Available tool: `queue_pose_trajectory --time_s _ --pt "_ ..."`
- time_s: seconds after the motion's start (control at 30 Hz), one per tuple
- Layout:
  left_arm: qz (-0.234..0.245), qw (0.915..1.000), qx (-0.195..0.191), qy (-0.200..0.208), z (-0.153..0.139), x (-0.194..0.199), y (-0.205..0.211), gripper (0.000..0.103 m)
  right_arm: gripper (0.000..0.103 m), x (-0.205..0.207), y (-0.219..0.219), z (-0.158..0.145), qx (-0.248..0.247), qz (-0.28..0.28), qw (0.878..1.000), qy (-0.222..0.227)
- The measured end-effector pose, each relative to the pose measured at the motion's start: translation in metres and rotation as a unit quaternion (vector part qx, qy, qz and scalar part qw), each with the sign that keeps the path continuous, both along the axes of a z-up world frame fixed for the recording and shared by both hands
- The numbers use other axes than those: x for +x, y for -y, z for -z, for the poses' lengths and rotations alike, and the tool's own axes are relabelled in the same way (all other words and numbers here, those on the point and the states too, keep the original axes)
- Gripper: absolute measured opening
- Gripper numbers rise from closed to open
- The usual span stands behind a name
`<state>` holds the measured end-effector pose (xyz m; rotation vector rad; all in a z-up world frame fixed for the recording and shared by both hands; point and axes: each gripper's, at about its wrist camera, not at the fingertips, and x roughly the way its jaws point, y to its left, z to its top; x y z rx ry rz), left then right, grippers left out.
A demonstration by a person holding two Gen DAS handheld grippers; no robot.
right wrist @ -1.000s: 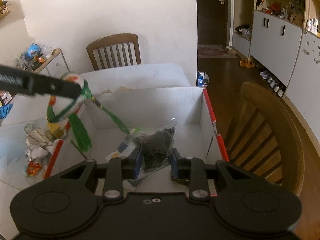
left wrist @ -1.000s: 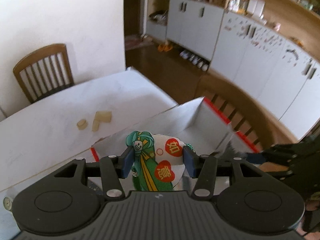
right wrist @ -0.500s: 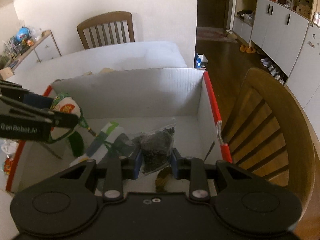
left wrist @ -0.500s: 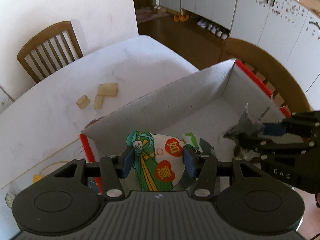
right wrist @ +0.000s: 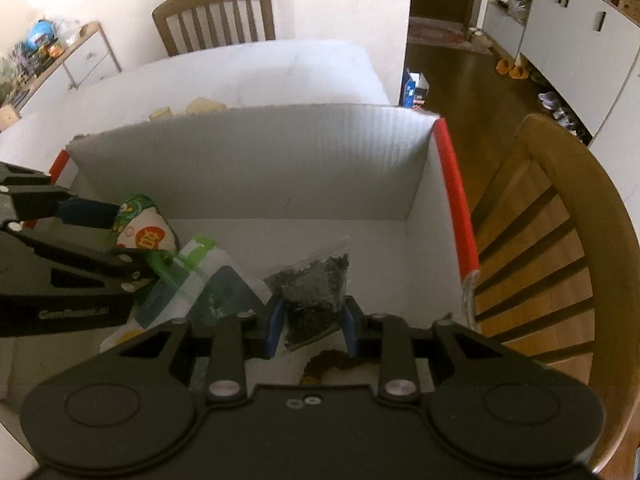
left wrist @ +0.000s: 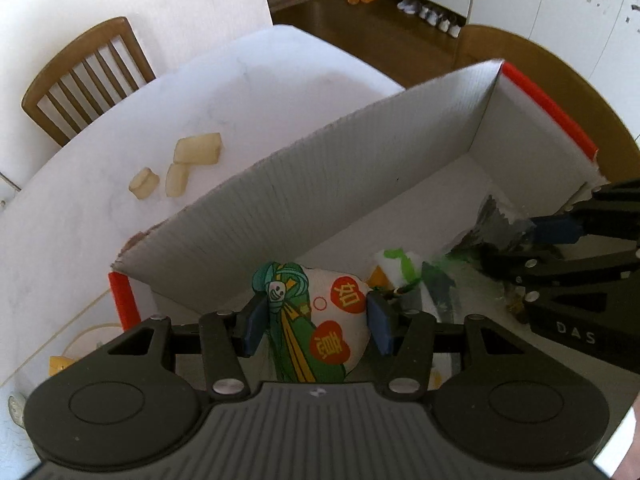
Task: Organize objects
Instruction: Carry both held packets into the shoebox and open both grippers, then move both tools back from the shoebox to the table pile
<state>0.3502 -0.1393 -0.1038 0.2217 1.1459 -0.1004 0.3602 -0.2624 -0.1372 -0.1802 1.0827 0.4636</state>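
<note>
Two blue pads of my left gripper (left wrist: 316, 322) clamp a white pouch (left wrist: 320, 320) printed with a green figure and red hearts, inside the white box (left wrist: 340, 176) at its 7 o'clock corner. From the right wrist, my right gripper (right wrist: 310, 322) pinches a clear bag of dark dried bits (right wrist: 312, 292), low over the box floor toward 5 o'clock.

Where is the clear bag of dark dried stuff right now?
In the right wrist view the bag sits clamped in the right claw, inside the white box, right of the green-white packet.

The pouch (left wrist: 320, 324) bears "如意"; the right gripper (left wrist: 560, 236) reads "DAS", possibly cut off.
</note>
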Motion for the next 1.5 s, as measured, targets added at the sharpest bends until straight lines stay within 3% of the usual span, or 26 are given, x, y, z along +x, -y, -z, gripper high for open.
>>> queue_pose_trajectory --time_s 0.3,0.5,0.77,1.2,1.5 --pt "-0.008 0.9998 -0.009 -0.016 0.009 0.005 -0.005 0.057 0.034 0.006 -0.004 0.006 -0.008 -0.012 0.999 -0.029" --pt "-0.003 0.9996 -0.028 -0.007 0.001 -0.001 -0.008 0.065 0.043 0.003 -0.001 0.001 0.005 -0.02 0.999 -0.029" --pt "-0.003 0.9986 -0.052 0.01 -0.019 -0.018 -0.018 0.065 0.056 -0.012 0.005 -0.019 0.019 -0.024 1.0 -0.003" --pt "-0.009 0.9915 -0.115 0.061 -0.064 -0.058 -0.05 0.065 0.06 -0.055 0.011 -0.071 0.056 -0.023 0.997 0.044" --pt "-0.014 0.9849 -0.146 0.092 -0.09 -0.097 -0.086 0.065 0.061 -0.088 -0.008 -0.106 0.081 -0.029 0.993 0.079"
